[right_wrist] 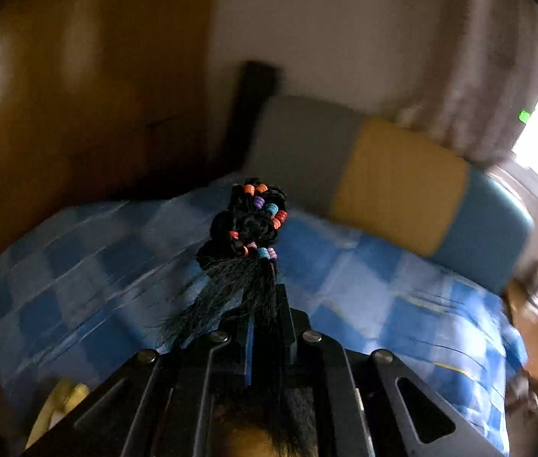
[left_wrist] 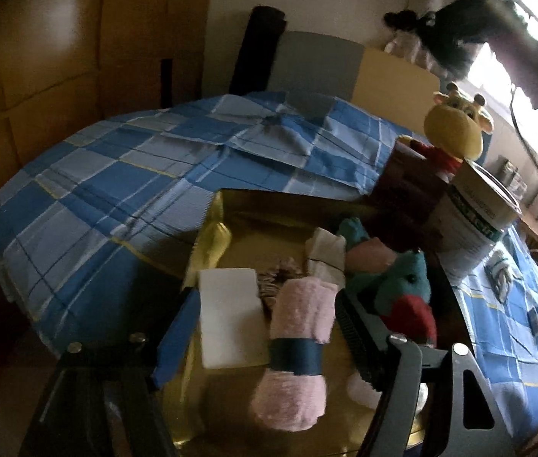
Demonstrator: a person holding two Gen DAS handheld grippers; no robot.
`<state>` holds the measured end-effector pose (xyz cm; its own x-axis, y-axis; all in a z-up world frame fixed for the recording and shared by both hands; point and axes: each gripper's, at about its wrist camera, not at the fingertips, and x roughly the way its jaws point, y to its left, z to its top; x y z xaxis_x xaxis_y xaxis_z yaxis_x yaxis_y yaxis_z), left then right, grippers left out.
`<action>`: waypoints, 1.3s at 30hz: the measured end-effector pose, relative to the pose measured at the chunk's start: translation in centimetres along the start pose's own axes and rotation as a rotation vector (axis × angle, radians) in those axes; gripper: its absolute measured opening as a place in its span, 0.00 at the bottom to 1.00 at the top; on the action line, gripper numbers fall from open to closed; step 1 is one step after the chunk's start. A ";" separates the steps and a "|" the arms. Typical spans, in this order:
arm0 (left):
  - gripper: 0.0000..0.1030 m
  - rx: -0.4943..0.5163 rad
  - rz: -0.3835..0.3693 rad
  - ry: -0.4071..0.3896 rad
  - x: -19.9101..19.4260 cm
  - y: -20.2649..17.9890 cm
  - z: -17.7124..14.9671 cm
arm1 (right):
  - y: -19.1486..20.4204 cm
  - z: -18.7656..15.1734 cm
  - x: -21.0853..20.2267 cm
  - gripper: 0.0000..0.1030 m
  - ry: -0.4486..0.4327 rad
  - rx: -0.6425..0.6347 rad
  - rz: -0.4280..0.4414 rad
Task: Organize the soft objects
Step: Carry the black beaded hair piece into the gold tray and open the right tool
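In the left wrist view my left gripper (left_wrist: 265, 327) is open above a gold box (left_wrist: 269, 228) on the bed. Between its fingers lie a rolled pink towel (left_wrist: 299, 346) with a blue band and a white sponge block (left_wrist: 227, 316). A teal plush toy (left_wrist: 402, 285), a cream cloth (left_wrist: 326, 251) and a yellow cloth (left_wrist: 212, 243) are in the box too. My right gripper (right_wrist: 265, 304) is shut on a doll's black hair with coloured beads (right_wrist: 253, 224), held up over the bed; it also shows at the top right of the left wrist view (left_wrist: 455, 30).
The bed has a blue checked sheet (left_wrist: 116, 175). A giraffe plush (left_wrist: 455, 125) sits in a dark red box (left_wrist: 406, 179) beside a white tub (left_wrist: 478, 221). A yellow and blue pillow (right_wrist: 402, 186) lies at the headboard. A wooden wardrobe (left_wrist: 59, 57) stands on the left.
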<state>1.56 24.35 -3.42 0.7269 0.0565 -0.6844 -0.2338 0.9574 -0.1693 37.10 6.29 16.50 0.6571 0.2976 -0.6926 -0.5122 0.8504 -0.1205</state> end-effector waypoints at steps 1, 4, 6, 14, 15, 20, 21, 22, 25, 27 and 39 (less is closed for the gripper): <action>0.72 -0.003 0.007 -0.004 -0.2 0.2 0.0 | 2.0 -0.8 0.2 0.06 0.014 -0.034 0.030; 0.72 -0.015 0.025 -0.019 -0.7 0.9 -0.1 | 7.2 -4.2 1.1 0.06 0.066 -0.107 0.114; 0.72 -0.025 0.031 -0.035 -1.3 1.2 -0.1 | 9.8 -6.9 2.0 0.06 0.113 -0.119 0.147; 0.77 -0.011 0.088 -0.054 -2.5 1.5 -0.7 | 15.5 -18.7 5.4 0.06 0.295 -0.016 0.261; 0.77 -0.006 0.094 -0.054 -2.6 1.4 -0.7 | 15.8 -19.8 5.5 0.06 0.308 -0.001 0.267; 0.79 -0.005 0.109 -0.054 -2.9 1.2 -1.2 | 17.7 -24.5 5.3 0.06 0.356 0.082 0.303; 0.79 -0.006 0.110 -0.055 -2.9 1.2 -1.2 | 18.0 -25.1 5.4 0.06 0.361 0.090 0.304; 0.80 -0.008 0.111 -0.055 -3.0 1.2 -1.3 | 18.3 -25.5 5.4 0.06 0.365 0.095 0.302; 0.81 -0.012 0.109 -0.058 -3.2 1.2 -1.4 | 19.0 -27.3 5.9 0.06 0.387 0.112 0.284; 0.83 -0.008 0.111 -0.064 -3.4 1.0 -1.5 | 19.3 -28.2 6.3 0.06 0.398 0.121 0.266; 0.89 0.025 0.123 -0.074 -3.7 -0.1 -1.7 | 18.9 -28.8 5.5 0.26 0.346 0.178 0.210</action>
<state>-2.22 23.54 -2.13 0.7398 0.1937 -0.6443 -0.3085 0.9487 -0.0690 15.13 11.51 -10.05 0.3097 0.3346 -0.8900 -0.4918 0.8575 0.1513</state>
